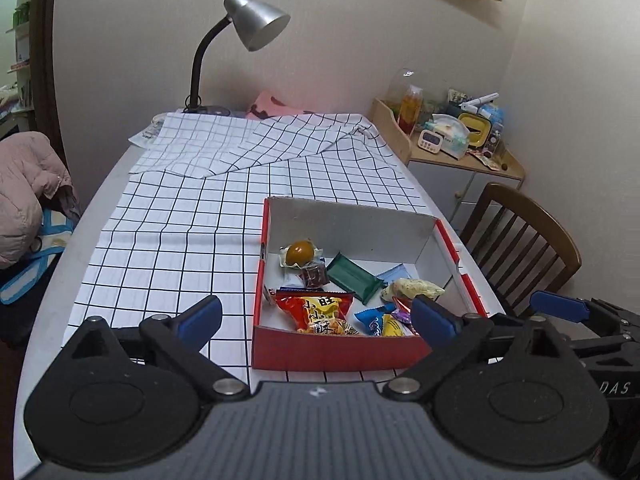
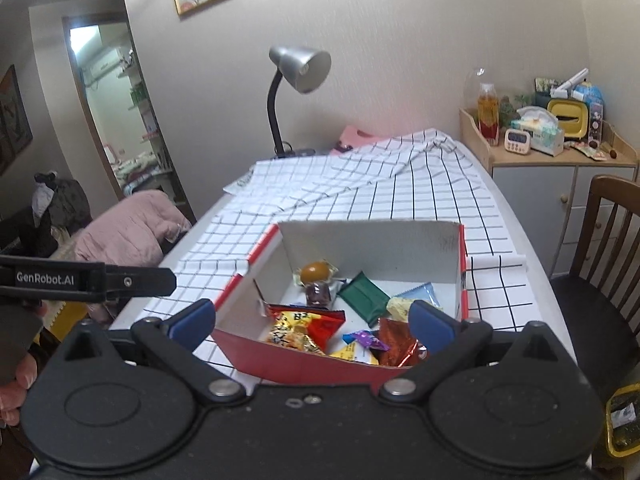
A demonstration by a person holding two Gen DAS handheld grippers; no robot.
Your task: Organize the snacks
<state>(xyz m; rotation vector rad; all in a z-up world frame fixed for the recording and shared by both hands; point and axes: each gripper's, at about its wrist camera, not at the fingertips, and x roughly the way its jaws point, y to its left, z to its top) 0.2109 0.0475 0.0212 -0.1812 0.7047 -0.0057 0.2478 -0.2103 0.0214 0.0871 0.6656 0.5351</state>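
A red cardboard box (image 1: 340,350) with white inner walls sits on the checked tablecloth; it also shows in the right wrist view (image 2: 304,364). Inside lie several snacks: a red and yellow crisp bag (image 1: 320,312) (image 2: 298,328), a green bar (image 1: 352,276) (image 2: 362,292), a packed brown egg (image 1: 300,252) (image 2: 314,270), a dark sweet (image 1: 314,274), blue and yellow packets (image 1: 378,322). My left gripper (image 1: 316,316) is open and empty, just short of the box's near wall. My right gripper (image 2: 312,320) is open and empty, above the box's near edge.
A silver desk lamp (image 1: 256,24) stands at the table's far end by the bunched cloth (image 1: 280,140). A wooden chair (image 1: 520,232) is at the right. A cabinet (image 2: 552,152) holds clutter. A pink jacket (image 1: 24,188) lies at the left.
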